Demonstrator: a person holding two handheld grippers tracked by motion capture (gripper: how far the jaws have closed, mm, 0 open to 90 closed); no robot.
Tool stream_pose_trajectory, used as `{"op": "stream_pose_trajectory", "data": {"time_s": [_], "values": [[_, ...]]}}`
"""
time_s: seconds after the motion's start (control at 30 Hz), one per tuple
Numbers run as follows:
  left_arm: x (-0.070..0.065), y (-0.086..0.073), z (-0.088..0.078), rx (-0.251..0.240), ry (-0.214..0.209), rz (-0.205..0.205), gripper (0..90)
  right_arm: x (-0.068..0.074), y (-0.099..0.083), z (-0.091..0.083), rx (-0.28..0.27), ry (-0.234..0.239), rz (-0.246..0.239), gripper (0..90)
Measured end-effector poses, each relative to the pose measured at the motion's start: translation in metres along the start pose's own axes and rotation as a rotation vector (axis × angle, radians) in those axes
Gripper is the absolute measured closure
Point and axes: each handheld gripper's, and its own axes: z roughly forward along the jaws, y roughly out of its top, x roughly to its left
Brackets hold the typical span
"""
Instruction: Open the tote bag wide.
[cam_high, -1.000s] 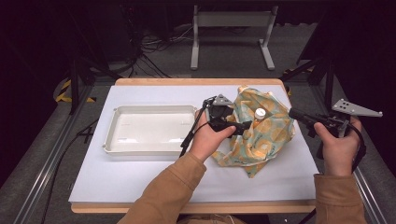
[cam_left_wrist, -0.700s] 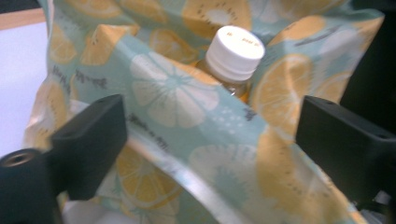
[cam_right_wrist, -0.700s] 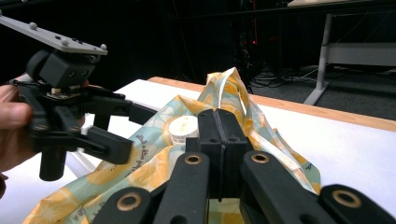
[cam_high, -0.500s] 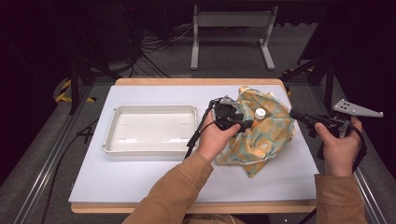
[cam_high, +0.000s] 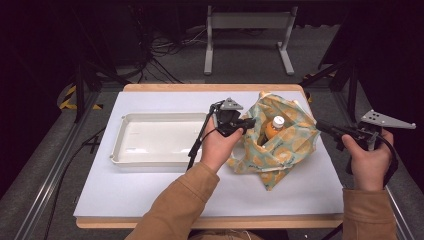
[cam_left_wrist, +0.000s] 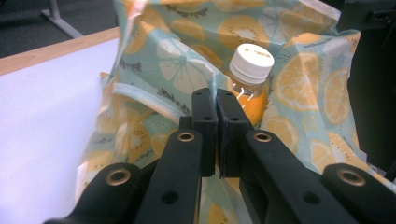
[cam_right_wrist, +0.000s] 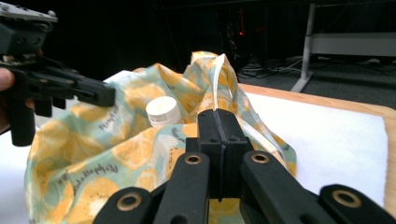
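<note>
A cloth bag (cam_high: 292, 150) printed with orange and lemon slices stands with its mouth wide on the white table cover. Inside it an orange-juice bottle (cam_high: 274, 128) with a white cap stands upright. My left gripper (cam_high: 251, 121) is at the bag's left rim, jaws shut on the rim's white band (cam_left_wrist: 159, 100), with the bottle (cam_left_wrist: 247, 74) just behind the tips. My right gripper (cam_high: 320, 126) is at the bag's right side, shut on a white strap (cam_right_wrist: 217, 84) that rises from its tips. The right gripper view shows the bottle cap (cam_right_wrist: 163, 112) and the left gripper (cam_right_wrist: 109, 95) across the bag (cam_right_wrist: 93, 177).
A shallow white tray (cam_high: 150, 161) lies to the left of the bag, beside the left hand. The left gripper's cable (cam_high: 197, 142) trails across the tray's right end. Bare white cover (cam_high: 150, 195) runs along the front; the table's wooden edge (cam_high: 200, 87) is behind.
The left gripper has drawn back to the left with the bag's rim, and the bag's mouth now stands wider and higher. The right hand has hardly moved.
</note>
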Motion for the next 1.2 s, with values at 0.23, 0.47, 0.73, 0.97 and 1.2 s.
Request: {"op": "stream_pose_trajectory", "data": {"time_s": [0.23, 0.47, 0.73, 0.97, 1.2], "values": [[0.008, -0.003, -0.013, -0.001, 0.046, 0.02, 87.1, -0.004, -0.005, -0.005, 0.024, -0.018, 0.007, 90.0], [0.017, -0.008, -0.018, 0.003, 0.072, 0.006, 86.2, -0.011, -0.012, -0.007, 0.048, -0.033, 0.023, 90.0], [0.019, -0.017, -0.013, 0.026, 0.079, 0.009, 84.8, -0.016, -0.02, -0.005, 0.085, -0.039, 0.033, 90.0], [0.026, -0.036, -0.004, 0.061, 0.079, 0.006, 84.1, -0.019, -0.033, 0.002, 0.138, -0.046, 0.041, 90.0], [0.031, -0.046, 0.001, 0.088, 0.091, -0.002, 84.0, -0.024, -0.043, 0.008, 0.179, -0.055, 0.058, 90.0]]}}
